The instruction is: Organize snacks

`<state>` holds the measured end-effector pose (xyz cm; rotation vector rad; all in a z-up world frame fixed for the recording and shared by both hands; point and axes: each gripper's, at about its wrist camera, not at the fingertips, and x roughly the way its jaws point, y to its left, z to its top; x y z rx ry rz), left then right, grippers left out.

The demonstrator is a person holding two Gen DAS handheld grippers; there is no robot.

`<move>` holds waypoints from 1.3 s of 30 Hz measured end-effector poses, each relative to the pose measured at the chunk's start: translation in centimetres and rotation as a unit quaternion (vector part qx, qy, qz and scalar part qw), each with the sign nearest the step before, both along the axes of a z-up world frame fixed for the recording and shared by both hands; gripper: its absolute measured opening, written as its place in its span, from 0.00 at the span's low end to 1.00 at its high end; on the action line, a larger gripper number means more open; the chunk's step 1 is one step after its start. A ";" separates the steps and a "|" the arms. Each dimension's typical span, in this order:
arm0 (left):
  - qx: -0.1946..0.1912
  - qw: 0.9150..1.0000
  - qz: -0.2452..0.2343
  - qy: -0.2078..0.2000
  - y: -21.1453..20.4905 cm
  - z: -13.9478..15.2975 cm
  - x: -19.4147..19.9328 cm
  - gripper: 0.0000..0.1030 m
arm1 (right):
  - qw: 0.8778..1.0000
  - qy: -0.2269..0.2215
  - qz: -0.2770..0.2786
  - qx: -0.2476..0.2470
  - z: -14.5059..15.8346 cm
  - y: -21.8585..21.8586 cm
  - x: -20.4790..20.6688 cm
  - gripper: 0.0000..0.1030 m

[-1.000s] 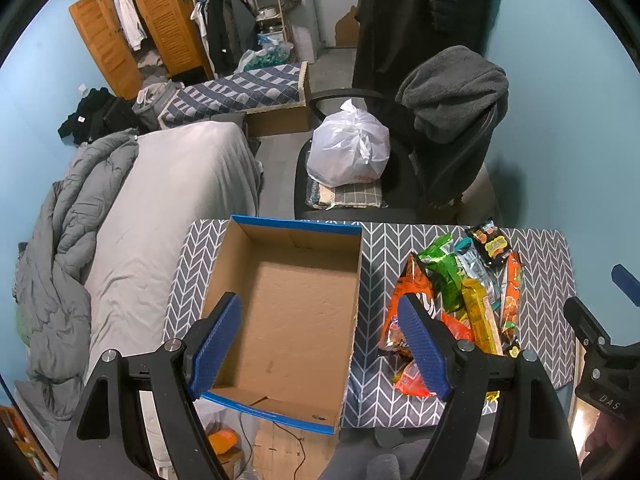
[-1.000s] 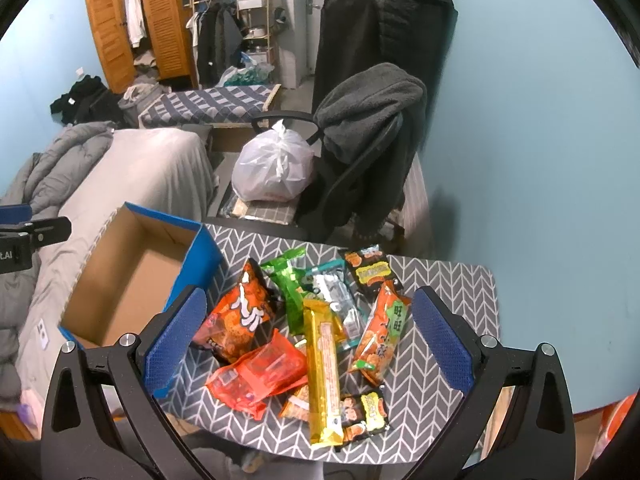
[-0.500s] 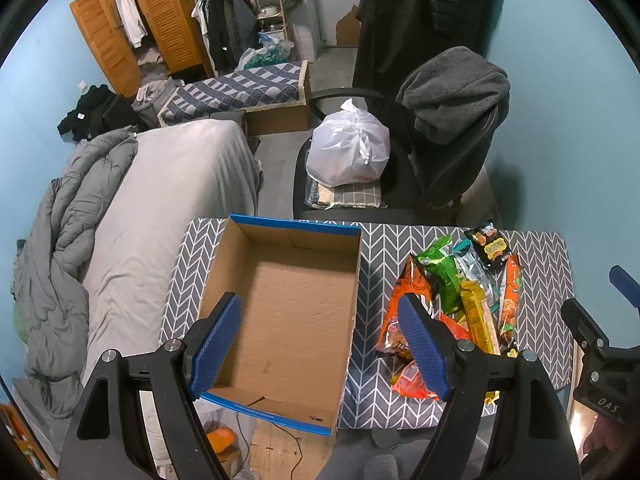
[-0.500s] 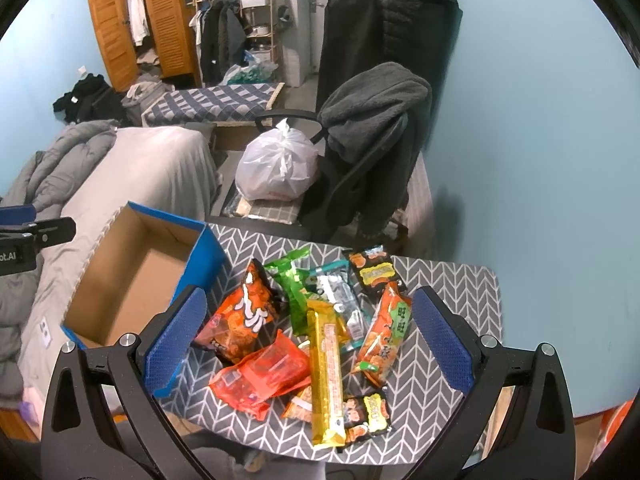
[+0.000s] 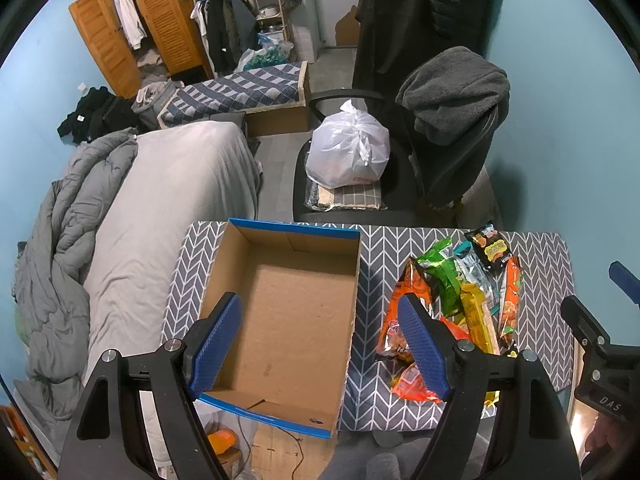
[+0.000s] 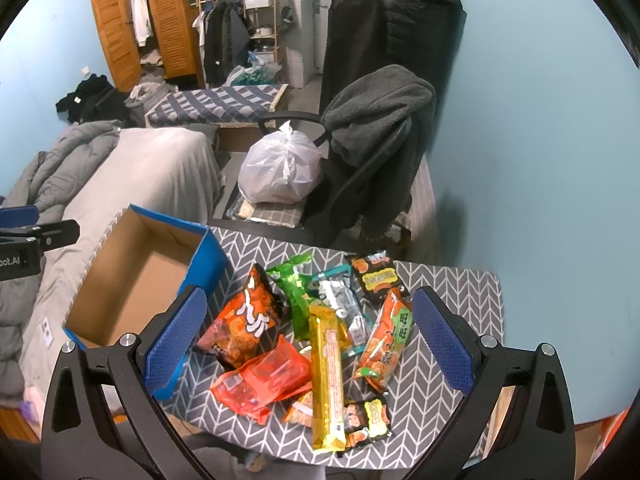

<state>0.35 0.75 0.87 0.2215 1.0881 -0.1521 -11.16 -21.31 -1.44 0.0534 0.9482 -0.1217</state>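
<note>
The left gripper (image 5: 320, 340) hangs with jaws spread wide over the cardboard box (image 5: 280, 312), which sits empty at the table's (image 5: 548, 320) left edge; the right gripper (image 6: 308, 340) is likewise spread wide and holds nothing, poised above the snack packets (image 6: 316, 332); these lie heaped toward the table's right edge, a long yellow bar (image 6: 327, 376) on top, just beside the box.

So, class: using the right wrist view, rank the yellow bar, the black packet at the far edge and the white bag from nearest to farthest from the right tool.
1. Yellow bar, between the fingers.
2. Black packet, far table edge.
3. White bag, on the chair beyond.
</note>
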 end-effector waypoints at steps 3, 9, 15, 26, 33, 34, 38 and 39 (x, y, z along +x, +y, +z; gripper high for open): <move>-0.001 1.000 0.001 0.001 -0.1 0.0 0.1 0.79 | 1.000 0.000 0.001 0.000 0.0 0.0 0.1 0.98; -0.001 1.000 0.001 0.001 0.0 -0.1 0.0 0.79 | 1.000 0.003 0.005 0.000 0.2 0.1 0.5 0.98; -0.003 1.000 0.002 0.003 -0.6 -0.2 0.1 0.79 | 1.000 0.005 0.010 0.000 0.0 -0.4 0.9 0.98; -0.007 1.000 0.001 0.008 -1.6 -0.5 0.7 0.79 | 1.000 0.008 0.011 0.001 -0.1 -0.7 1.0 0.98; -0.006 1.000 -0.008 0.021 -2.3 -1.4 1.2 0.79 | 1.000 0.013 0.011 0.005 -0.3 -0.9 1.1 0.98; -0.005 1.000 -0.010 0.024 -2.3 -1.7 1.3 0.79 | 1.000 0.014 0.011 0.006 -0.4 -1.1 1.1 0.98; 0.003 0.999 -0.016 0.036 -2.6 -3.2 2.0 0.79 | 1.000 0.023 0.009 0.008 -1.2 -2.0 1.1 0.98; 0.006 0.999 -0.020 0.041 -2.7 -3.7 2.1 0.79 | 1.000 0.026 0.008 0.008 -1.5 -2.2 1.1 0.98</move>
